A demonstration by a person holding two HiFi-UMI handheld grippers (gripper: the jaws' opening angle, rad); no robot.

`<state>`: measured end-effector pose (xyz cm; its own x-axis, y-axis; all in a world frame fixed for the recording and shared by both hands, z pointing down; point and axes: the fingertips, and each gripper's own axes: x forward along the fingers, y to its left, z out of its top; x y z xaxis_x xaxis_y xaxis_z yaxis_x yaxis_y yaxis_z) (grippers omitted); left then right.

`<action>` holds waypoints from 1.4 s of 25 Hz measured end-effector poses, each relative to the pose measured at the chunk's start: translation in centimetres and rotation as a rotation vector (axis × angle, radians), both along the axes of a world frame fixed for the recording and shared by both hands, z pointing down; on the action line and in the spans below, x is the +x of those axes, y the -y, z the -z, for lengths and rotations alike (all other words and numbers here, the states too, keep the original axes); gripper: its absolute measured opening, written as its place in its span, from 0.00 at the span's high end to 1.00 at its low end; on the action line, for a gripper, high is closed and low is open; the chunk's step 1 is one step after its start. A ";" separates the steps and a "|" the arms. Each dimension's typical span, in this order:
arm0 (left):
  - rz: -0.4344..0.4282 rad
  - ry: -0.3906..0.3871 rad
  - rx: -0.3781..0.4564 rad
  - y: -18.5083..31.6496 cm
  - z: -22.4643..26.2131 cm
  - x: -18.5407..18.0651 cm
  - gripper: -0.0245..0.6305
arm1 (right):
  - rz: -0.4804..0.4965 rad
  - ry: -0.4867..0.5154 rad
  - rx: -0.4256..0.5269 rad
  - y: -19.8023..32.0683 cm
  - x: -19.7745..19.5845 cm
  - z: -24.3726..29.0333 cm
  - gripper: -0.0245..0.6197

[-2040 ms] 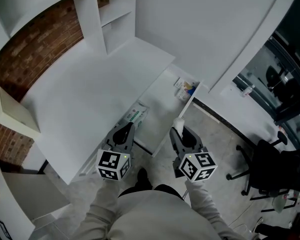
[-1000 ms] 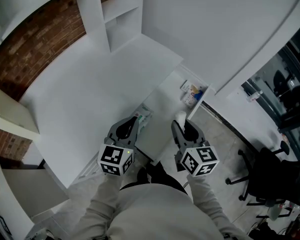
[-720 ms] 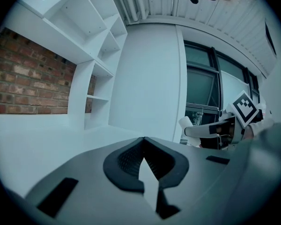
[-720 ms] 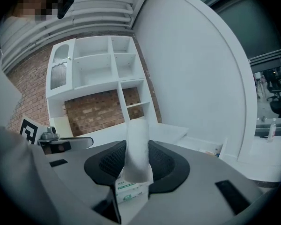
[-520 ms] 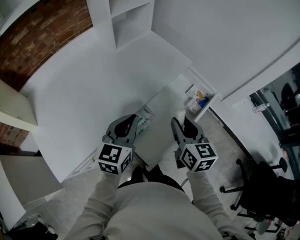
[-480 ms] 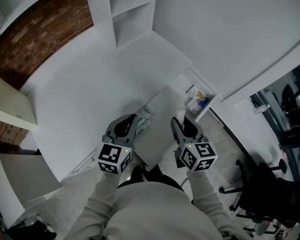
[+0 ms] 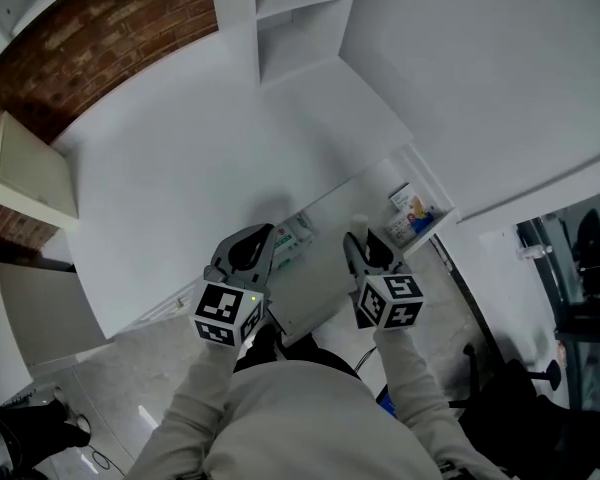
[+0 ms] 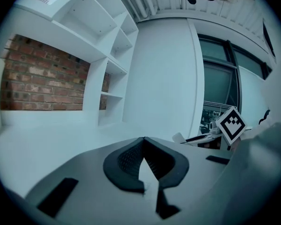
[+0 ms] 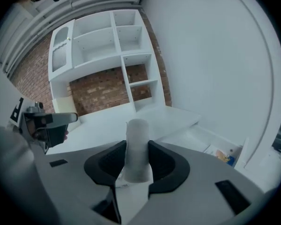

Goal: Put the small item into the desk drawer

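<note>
The small item is a white cylinder that stands upright between the jaws of my right gripper, which is shut on it. In the head view that right gripper holds the white cylinder over the open desk drawer. My left gripper hovers beside it over the desk's front edge, near a green-and-white box in the drawer. The left gripper has its pads touching at the tips, with nothing between them.
A colourful box lies at the drawer's far end, also seen as the colourful box. The white desk carries a shelf unit at the back. A beige cabinet stands left, an office chair at lower right.
The head view has swung, so the desk and drawer sit turned in the picture. Both grippers keep their places side by side at the drawer; the right one still holds the cylinder.
</note>
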<state>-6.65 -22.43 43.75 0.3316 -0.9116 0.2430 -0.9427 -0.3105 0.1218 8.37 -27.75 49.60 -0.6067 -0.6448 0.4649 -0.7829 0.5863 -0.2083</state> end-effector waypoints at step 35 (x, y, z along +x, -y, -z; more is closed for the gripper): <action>0.221 -0.002 -0.115 0.9 -3.6 -4.4 0.94 | 0.348 -0.413 -0.306 4.1 -4.3 -17.8 0.71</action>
